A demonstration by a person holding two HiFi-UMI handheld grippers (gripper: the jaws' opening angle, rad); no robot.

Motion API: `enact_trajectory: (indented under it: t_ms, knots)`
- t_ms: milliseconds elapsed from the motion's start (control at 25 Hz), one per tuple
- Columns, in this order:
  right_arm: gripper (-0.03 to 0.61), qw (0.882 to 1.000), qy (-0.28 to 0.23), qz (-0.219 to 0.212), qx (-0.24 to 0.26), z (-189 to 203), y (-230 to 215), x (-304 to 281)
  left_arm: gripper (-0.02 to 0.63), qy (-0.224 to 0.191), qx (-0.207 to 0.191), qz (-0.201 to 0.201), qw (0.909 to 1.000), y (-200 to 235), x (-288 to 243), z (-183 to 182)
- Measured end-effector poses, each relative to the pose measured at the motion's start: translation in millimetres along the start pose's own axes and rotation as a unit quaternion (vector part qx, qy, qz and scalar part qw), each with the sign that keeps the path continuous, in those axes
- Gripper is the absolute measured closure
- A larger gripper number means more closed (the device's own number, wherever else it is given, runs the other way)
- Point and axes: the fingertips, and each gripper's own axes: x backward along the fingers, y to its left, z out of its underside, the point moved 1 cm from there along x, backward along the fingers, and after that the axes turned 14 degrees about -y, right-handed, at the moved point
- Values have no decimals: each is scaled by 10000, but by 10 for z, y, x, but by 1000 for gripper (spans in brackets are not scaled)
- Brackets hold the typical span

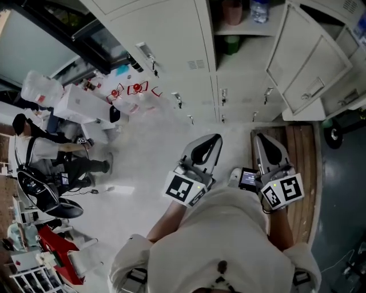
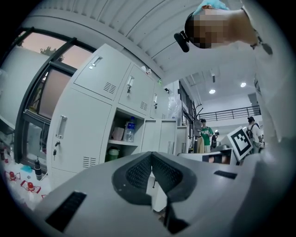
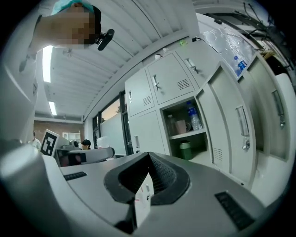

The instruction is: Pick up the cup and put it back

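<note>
Both grippers hang low before the lockers. The left gripper (image 1: 209, 147) has its jaws pressed together, empty. Far ahead, the pink cup (image 1: 233, 11) stands on the open locker's (image 1: 243, 30) upper shelf, just left of a water bottle (image 1: 258, 10), above a green jar (image 1: 230, 44). The right gripper (image 1: 269, 150) is likewise closed, empty.

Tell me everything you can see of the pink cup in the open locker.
The pink cup is a plain pale mug, handle on its right side in the right gripper view. It stands upright on the locker's upper shelf, just left of a water bottle, above a green container. Nothing grips it.
</note>
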Motion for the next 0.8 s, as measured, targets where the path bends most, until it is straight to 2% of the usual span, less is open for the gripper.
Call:
enact_trajectory:
  t_ms: [240, 480, 800]
  knots:
    - [554, 9998, 41, 211, -22, 270, 913, -23, 606, 52, 184, 142, 9997, 323, 794, -199]
    - [554, 9991, -5, 424, 4, 443, 1853, 78, 606, 47, 341, 487, 9982, 449, 1516, -404]
    - [554, 9951, 38, 980, 133, 528, 2422, 426, 606, 97, 597, 856, 9945, 383, 2103, -491]
